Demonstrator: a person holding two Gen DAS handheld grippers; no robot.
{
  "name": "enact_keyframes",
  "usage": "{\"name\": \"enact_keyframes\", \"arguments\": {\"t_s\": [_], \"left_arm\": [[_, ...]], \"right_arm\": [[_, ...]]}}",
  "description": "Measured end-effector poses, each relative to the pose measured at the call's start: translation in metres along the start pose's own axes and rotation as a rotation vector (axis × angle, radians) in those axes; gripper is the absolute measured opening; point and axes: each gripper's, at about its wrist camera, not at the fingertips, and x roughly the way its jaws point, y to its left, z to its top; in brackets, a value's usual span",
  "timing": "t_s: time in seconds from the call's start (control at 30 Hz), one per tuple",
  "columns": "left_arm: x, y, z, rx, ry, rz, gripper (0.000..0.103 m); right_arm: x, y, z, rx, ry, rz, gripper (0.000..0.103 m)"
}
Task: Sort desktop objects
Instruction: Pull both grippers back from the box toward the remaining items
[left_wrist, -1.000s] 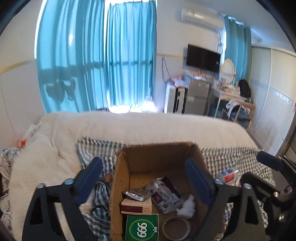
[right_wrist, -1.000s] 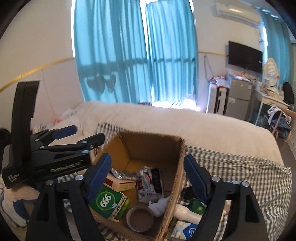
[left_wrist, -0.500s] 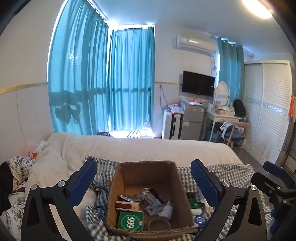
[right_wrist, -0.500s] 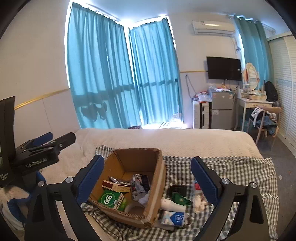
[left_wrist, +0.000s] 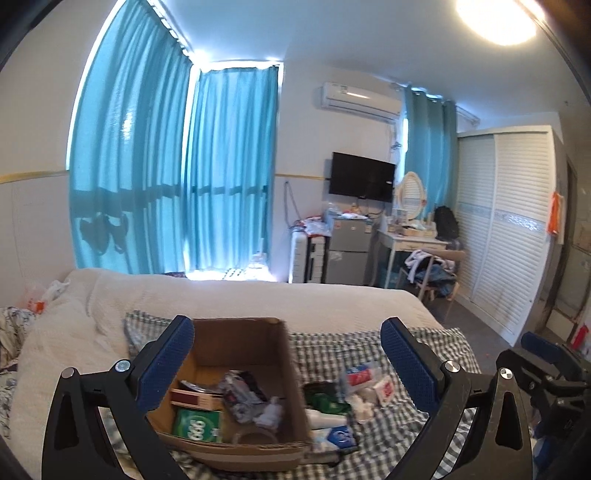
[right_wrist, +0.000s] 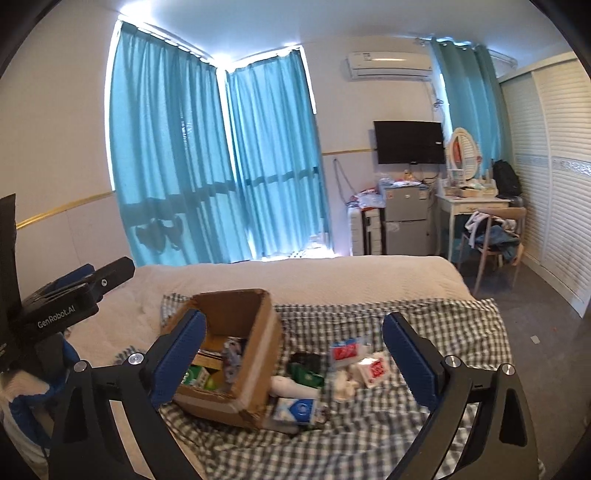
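Both your left gripper (left_wrist: 286, 363) and right gripper (right_wrist: 293, 354) gape empty, right jaws just widened, so reaching for the loose packets (right_wrist: 360, 363) risks nudging the cardboard box (right_wrist: 255, 354).

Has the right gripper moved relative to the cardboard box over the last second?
Yes. The right gripper has backed away from the cardboard box, which now looks smaller and shows the checked cloth beside it; jaws just opened wider, empty.

Bright backlit fisheye, slight blur

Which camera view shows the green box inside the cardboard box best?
The left wrist view: the green box shows its whole printed face inside the cardboard box. In the right wrist view, a gripper finger and the wall hide most of it.
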Motion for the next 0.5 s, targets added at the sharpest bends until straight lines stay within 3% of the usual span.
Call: {"name": "enact_keyframes", "arguments": {"t_s": [0.27, 0.5], "left_arm": [[0.029, -0.051, -0.053, 0.081, 0.070, -0.070, 0.103], [0.059, -0.068, -0.078, 0.082, 0.153, -0.105, 0.103]], "right_arm": [[-0.013, -0.040, -0.024, 0.021, -0.016, -0.075, 0.097], [0.002, -0.070, -0.035, 0.020, 0.003, -0.112, 0.097]]}}
